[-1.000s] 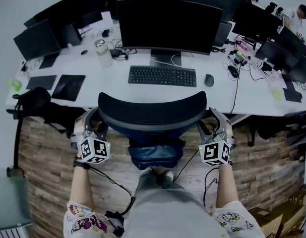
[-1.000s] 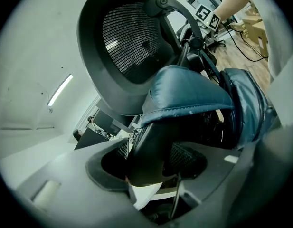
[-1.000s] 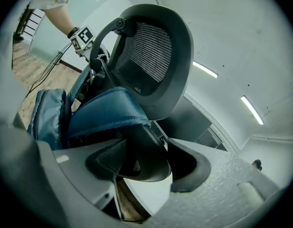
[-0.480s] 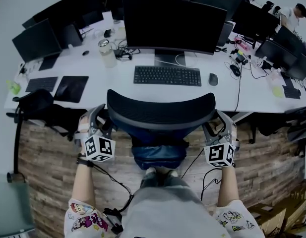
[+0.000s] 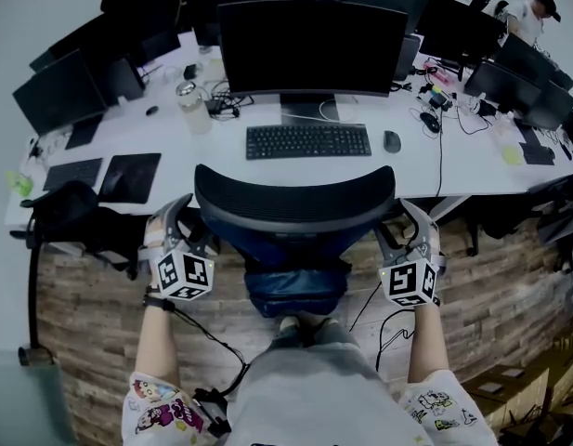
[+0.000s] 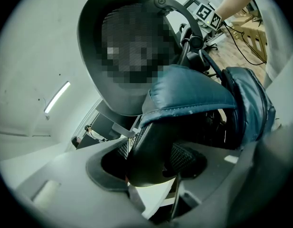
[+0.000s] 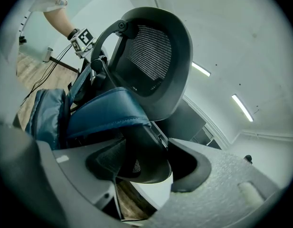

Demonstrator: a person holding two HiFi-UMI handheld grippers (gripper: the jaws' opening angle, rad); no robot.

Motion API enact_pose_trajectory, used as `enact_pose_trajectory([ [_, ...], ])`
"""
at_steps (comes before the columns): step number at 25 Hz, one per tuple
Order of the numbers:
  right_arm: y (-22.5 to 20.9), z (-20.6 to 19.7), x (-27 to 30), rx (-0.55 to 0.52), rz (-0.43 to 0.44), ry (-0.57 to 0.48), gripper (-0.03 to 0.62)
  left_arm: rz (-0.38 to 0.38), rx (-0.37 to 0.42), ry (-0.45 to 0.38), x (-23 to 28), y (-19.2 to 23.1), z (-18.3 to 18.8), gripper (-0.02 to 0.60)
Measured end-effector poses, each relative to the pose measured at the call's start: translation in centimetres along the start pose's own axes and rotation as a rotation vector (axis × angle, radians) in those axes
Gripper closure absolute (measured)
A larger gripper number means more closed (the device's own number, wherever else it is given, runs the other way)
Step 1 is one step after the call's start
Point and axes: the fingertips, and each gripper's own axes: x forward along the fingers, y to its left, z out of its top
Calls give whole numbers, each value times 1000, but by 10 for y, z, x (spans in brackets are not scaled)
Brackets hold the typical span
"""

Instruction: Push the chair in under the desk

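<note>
Noted chair (image 5: pixel 295 203) slightly farther in toward desk (image 5: pixel 216 167) than a second ago, backrest over near edge. Gripping backrest's left rim in left gripper (image 5: pixel 187 223) jaws, right rim in right gripper (image 5: pixel 405 230) jaws; pad contact probable, views distorted. Judged: short push remaining.

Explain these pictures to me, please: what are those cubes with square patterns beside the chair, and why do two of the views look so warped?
There is no robot here. A person holds a two-jaw gripper in each hand, and the patterned cubes are part of those grippers. The head view comes from a camera on the person's head, looking steeply down. The two round, warped views come from wide-angle cameras riding on the grippers. The left gripper and right gripper each clasp a side edge of the chair back, which faces the white desk. On the desk are a keyboard, a mouse, a bottle and a large monitor.
</note>
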Motion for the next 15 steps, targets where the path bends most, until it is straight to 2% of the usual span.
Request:
enact_pose_trajectory([
  [15, 13, 14, -9, 34, 21, -37, 321, -1, 17, -21, 10, 12, -12, 318],
])
